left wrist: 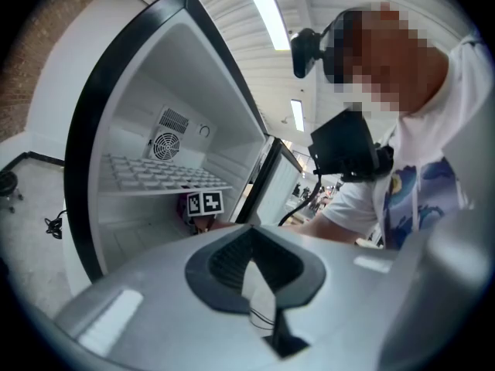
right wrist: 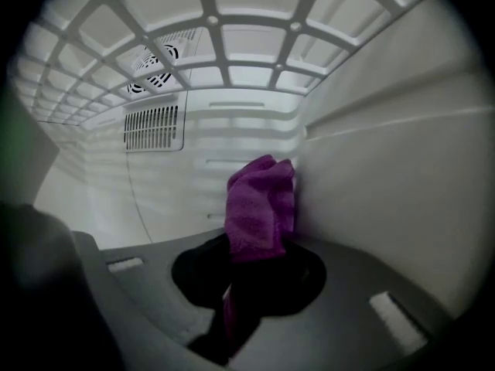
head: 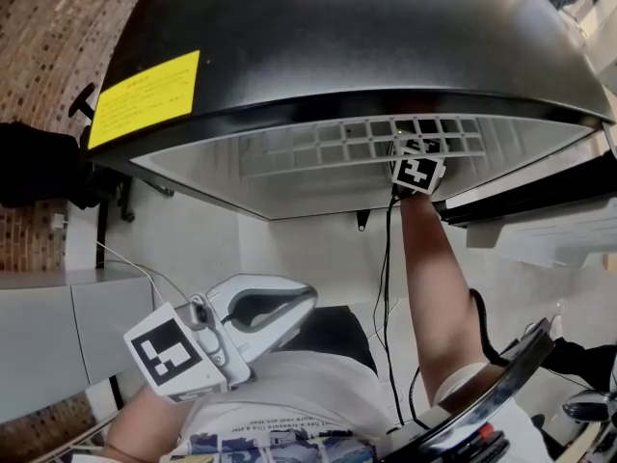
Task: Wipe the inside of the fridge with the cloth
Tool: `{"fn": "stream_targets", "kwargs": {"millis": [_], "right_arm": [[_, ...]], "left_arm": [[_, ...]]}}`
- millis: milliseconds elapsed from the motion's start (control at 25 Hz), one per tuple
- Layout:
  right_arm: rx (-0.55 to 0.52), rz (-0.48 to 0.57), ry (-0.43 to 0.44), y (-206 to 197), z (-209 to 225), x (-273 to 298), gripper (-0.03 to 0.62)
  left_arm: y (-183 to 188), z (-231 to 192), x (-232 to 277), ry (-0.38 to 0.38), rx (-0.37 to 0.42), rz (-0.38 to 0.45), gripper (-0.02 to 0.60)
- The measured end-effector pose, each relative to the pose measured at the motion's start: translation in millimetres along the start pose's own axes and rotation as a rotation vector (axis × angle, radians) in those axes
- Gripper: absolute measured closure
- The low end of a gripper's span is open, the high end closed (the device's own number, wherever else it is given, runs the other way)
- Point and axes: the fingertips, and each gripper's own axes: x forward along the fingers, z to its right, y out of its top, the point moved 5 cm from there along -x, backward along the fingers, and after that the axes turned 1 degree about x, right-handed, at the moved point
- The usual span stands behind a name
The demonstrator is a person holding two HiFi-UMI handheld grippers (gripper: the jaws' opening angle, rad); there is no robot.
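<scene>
Head view looks down over the fridge (head: 337, 56); left gripper view faces it from outside, right from inside; all share the shelf (head: 328, 152)

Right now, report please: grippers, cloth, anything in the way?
Right gripper shut on purple cloth, at fridge side wall. Left gripper shut, empty, outside. No obstacle seen.

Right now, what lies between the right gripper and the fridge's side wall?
Only the purple cloth. It is clamped in the right gripper, and its free end is by the side wall. The right gripper view shows it.

Cloth (right wrist: 259, 207) inside fridge (head: 366, 37), beneath its wire shelf (right wrist: 232, 45).
</scene>
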Motion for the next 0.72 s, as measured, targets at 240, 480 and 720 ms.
{"fn": "stream_targets", "kwargs": {"millis": [240,480,720], "right_arm": [[-0.007,0.002,0.028,0,-11,0,0.542],[-0.014,0.008,0.065,0,-22,2,0.542],[-0.021,0.029,0.116,4,-35,4,0.542]], "left_arm": [[2,-2,2,-0.003,-0.004,0.008,0.574],[7,-2,3,-0.012,-0.008,0.055,0.574],[6,0,2,-0.004,-0.039,0.033,0.574]]}}
